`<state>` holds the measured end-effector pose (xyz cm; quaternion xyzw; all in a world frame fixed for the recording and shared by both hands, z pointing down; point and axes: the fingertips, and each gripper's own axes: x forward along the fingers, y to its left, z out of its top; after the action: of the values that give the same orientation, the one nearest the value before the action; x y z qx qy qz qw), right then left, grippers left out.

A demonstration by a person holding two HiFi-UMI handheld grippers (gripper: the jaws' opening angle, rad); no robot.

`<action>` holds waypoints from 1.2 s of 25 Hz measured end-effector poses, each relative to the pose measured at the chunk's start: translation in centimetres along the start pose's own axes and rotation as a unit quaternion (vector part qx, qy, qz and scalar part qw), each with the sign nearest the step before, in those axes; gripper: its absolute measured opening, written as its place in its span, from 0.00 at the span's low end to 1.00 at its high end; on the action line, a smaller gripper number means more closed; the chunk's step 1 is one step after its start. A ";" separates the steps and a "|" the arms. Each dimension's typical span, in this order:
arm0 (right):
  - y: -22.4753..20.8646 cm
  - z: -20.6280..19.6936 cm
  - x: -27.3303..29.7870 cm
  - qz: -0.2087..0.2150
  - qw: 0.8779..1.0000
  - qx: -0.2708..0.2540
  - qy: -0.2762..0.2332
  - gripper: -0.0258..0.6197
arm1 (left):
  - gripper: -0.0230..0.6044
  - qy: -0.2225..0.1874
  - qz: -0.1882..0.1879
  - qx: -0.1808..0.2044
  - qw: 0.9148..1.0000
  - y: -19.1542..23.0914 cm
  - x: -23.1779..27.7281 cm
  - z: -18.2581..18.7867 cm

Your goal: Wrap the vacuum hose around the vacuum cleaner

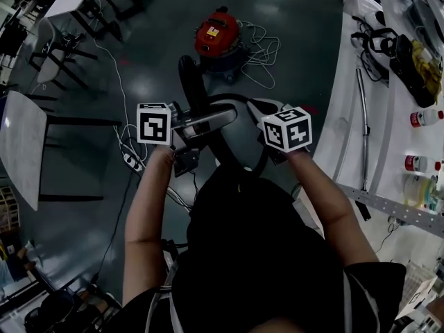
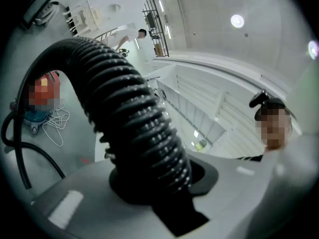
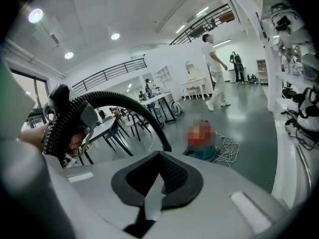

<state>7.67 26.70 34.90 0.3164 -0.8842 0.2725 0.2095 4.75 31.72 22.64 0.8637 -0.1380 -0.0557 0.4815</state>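
The red vacuum cleaner (image 1: pixel 216 35) stands on the dark floor ahead of me, with its white cord (image 1: pixel 262 50) in loose loops beside it. The black ribbed hose (image 2: pixel 127 113) runs up out of my left gripper (image 2: pixel 154 183), which is shut on it, and bends away toward the vacuum cleaner (image 2: pixel 42 96). In the head view the hose (image 1: pixel 189 80) rises from the left gripper (image 1: pixel 200 118) toward the vacuum. My right gripper (image 3: pixel 159 176) is shut with nothing between its pads; it sits just right of the left one. The hose (image 3: pixel 124 101) arcs across its view.
A white workbench (image 1: pixel 388 116) with bottles, gear and a metal tube (image 1: pixel 361 127) runs along the right. Tables (image 1: pixel 21 144) and chairs stand at the left. A power strip (image 1: pixel 132 159) and cables lie on the floor near my feet. A person (image 3: pixel 214 73) walks farther off.
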 end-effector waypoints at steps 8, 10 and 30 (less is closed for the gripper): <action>-1.8 2.6 2.2 -0.008 1.000 -0.011 -0.010 0.04 | 0.24 0.059 -0.020 0.030 0.998 1.3 0.2 2.7; -2.1 3.7 2.9 -0.006 1.000 -0.014 -0.015 0.04 | 0.24 0.074 -0.024 0.036 0.996 1.7 0.4 3.5; -6.9 16.7 13.2 -0.030 0.991 -0.121 -0.039 0.04 | 0.24 0.221 -0.047 0.071 0.972 6.6 0.6 11.3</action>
<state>-0.37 6.14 31.72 0.3253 -0.9083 0.1444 0.2198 1.54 19.03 22.29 0.8920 0.0087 0.1236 0.4348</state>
